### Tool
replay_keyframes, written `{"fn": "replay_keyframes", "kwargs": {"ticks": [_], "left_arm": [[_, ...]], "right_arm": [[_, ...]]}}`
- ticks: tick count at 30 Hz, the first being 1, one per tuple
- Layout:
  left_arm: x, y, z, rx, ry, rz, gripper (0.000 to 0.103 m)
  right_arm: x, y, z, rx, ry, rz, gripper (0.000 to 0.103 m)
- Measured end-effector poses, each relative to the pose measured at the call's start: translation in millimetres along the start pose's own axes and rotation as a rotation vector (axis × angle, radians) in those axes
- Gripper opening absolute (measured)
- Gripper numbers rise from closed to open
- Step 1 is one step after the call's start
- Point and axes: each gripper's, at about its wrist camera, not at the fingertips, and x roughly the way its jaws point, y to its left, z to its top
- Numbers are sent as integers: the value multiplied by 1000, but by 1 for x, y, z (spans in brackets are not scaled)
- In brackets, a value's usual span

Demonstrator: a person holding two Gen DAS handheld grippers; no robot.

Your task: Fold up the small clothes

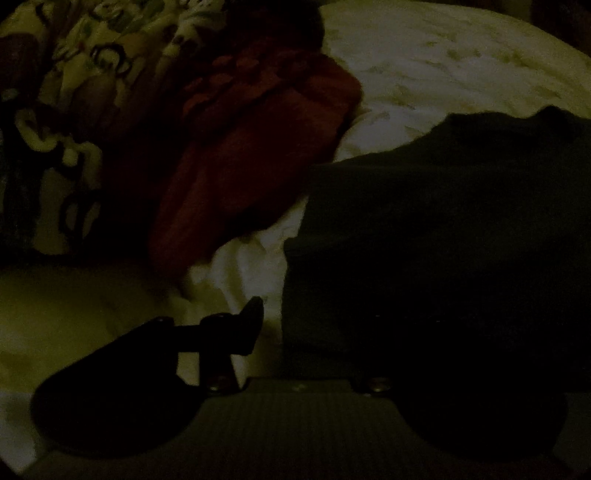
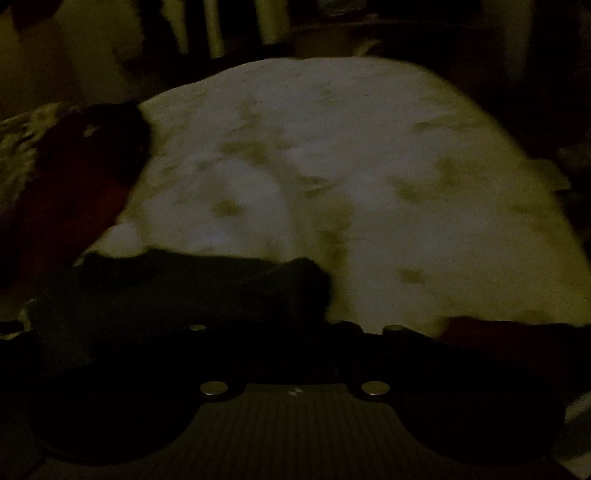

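Observation:
The scene is very dark. In the left wrist view a dark garment (image 1: 443, 229) lies on a pale bedsheet (image 1: 443, 66) and covers the right side. Only my left gripper's left finger (image 1: 251, 325) shows; the right finger is hidden under or behind the dark cloth. A red knitted garment (image 1: 258, 147) lies to the left of the dark one. In the right wrist view the dark garment (image 2: 166, 295) lies at lower left, over my right gripper; its fingers cannot be made out. The red garment (image 2: 74, 192) sits at the left.
A patterned white cloth (image 1: 74, 92) is heaped at far left behind the red garment. A second red piece (image 2: 498, 332) lies at lower right. The pale sheet (image 2: 351, 166) stretches ahead. Dark furniture (image 2: 332, 33) stands beyond the bed's far edge.

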Motion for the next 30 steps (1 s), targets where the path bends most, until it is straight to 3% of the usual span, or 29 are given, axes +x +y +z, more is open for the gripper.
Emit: {"fn": "replay_keyframes", "kwargs": {"ticks": [2, 4, 5, 6, 7, 8, 11, 14, 17, 23, 26, 30], "left_arm": [[4, 1, 0, -9, 5, 20, 58], [7, -2, -3, 9, 3, 70, 78], [8, -4, -4, 21, 3, 105, 84], [7, -5, -4, 35, 3, 149, 98], [4, -6, -4, 50, 4, 185, 103], [-2, -5, -4, 69, 1, 199, 103], [-34, -1, -3, 82, -13, 186, 103], [-80, 7, -3, 21, -57, 115, 103], [-139, 9, -6, -11, -70, -11, 103], [-258, 7, -23, 24, -66, -171, 103], [-314, 14, -41, 50, -69, -197, 103], [-379, 29, -68, 114, 3, -157, 103]], "right_arm": [[3, -11, -8, 18, 24, -7, 14], [4, -1, -14, -36, 15, -19, 17], [5, 4, -15, -58, 4, -36, 29], [4, 7, -15, -69, -5, -49, 44], [1, 9, -14, -77, -15, -57, 66], [-9, 8, -13, -86, -48, -65, 81], [-45, 6, -12, -88, -184, 4, 89], [-104, -3, -22, 15, -275, 175, 101], [-162, -5, -38, 33, -261, 355, 102], [-267, 15, -84, -68, -103, 529, 102], [-313, 27, -102, -90, -59, 606, 102], [-372, 34, -117, -73, 6, 640, 103]]}}
